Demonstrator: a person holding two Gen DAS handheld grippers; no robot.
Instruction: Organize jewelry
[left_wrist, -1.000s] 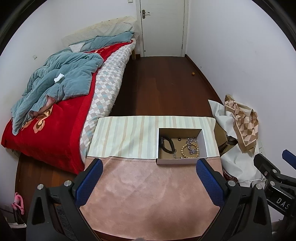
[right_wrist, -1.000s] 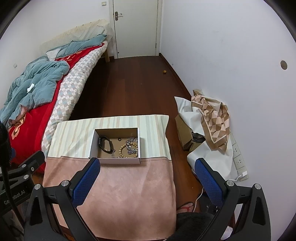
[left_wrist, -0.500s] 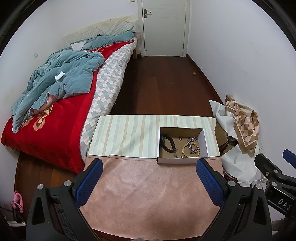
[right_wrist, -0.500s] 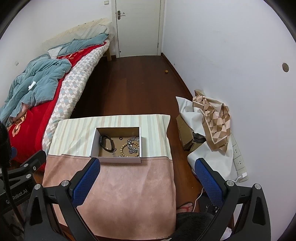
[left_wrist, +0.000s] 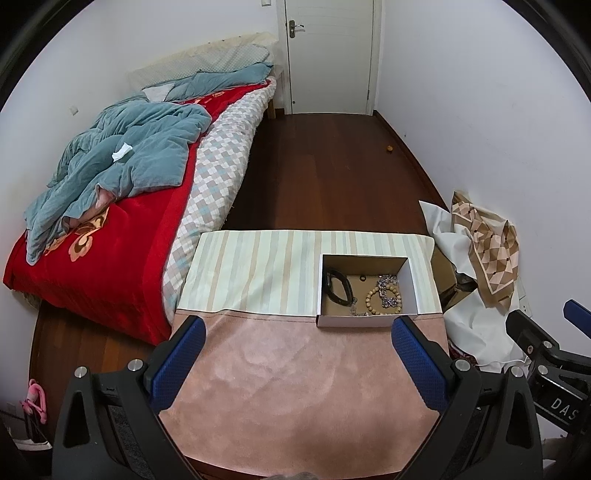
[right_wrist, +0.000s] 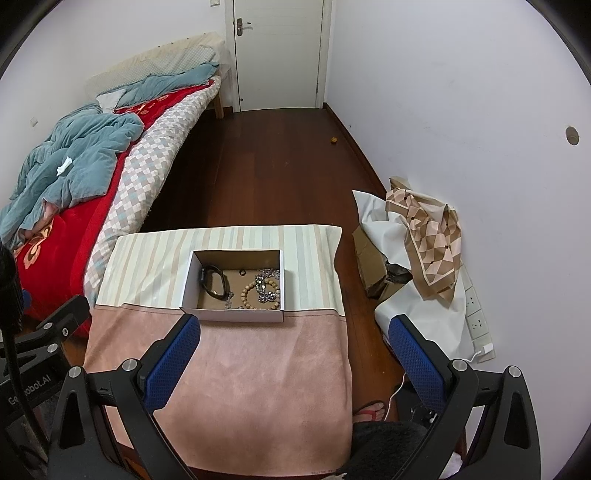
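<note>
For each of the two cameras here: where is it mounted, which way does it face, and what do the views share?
Left wrist: on the left gripper, looking forward and down over the table; both open fingers and part of the right gripper show.
Right wrist: on the right gripper, same direction; a sandalled foot shows.
Shared: the jewelry box, bed, door.

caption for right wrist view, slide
Open right gripper above pink-clothed table; cardboard box ahead holds jewelry.

White walls (right_wrist: 424, 92) enclose a dark wooden floor (right_wrist: 280, 173) leading to a closed white door (right_wrist: 279, 51). A bed (left_wrist: 110, 229) with red cover and rumpled teal quilt (left_wrist: 125, 162) lines the left wall.
</note>
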